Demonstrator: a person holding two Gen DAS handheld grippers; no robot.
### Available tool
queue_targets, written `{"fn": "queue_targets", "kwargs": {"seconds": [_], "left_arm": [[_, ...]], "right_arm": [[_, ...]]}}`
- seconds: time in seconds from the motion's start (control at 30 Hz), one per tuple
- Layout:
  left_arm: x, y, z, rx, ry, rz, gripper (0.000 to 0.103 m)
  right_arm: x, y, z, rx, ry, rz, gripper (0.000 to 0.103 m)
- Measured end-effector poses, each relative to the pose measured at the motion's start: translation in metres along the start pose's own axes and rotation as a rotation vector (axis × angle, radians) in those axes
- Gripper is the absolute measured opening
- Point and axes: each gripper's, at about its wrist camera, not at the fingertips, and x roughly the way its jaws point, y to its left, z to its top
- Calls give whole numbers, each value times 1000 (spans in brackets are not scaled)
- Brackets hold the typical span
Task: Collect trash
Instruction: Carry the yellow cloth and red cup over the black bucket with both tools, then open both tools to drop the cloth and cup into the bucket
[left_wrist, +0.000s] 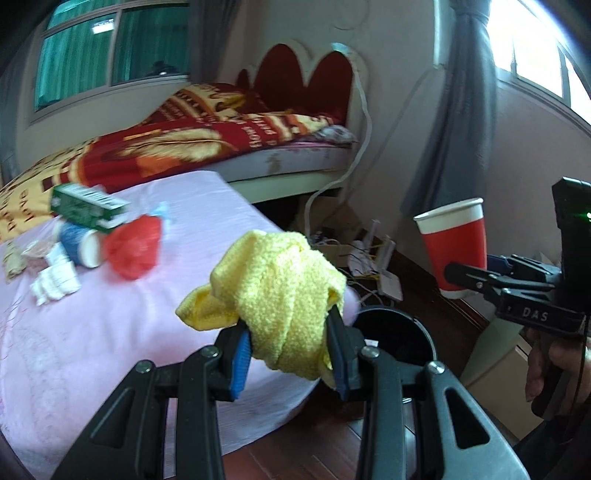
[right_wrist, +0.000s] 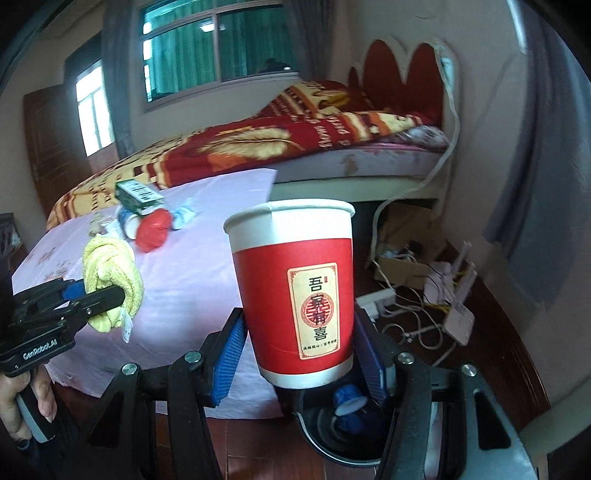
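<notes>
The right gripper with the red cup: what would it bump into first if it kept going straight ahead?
Probably the black round bin just below and ahead: the right gripper tilts down, holding the red paper cup over its rim. Depth is hard to judge.

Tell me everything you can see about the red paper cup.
The red paper cup looks like thin coated paper: a red body with white bands at the rolled rim and base, and a cream label with red Chinese characters on its side. It is upright, slightly tilted, mouth up, its inside hidden. The right tool grips its lower half between blue pads, holding it in the air above a black bin on the floor. Nothing else touches it.
</notes>
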Motion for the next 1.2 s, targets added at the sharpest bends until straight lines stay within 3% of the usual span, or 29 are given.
{"fn": "queue_targets", "kwargs": {"seconds": [0.6, 1.2], "left_arm": [[63, -100, -19, 138, 126, -186, 38], [150, -120, -54, 146, 310, -238, 38]], "right_arm": [[-8, -91, -70, 108, 87, -99, 60], [75, -118, -123, 103, 271, -42, 60]]}}
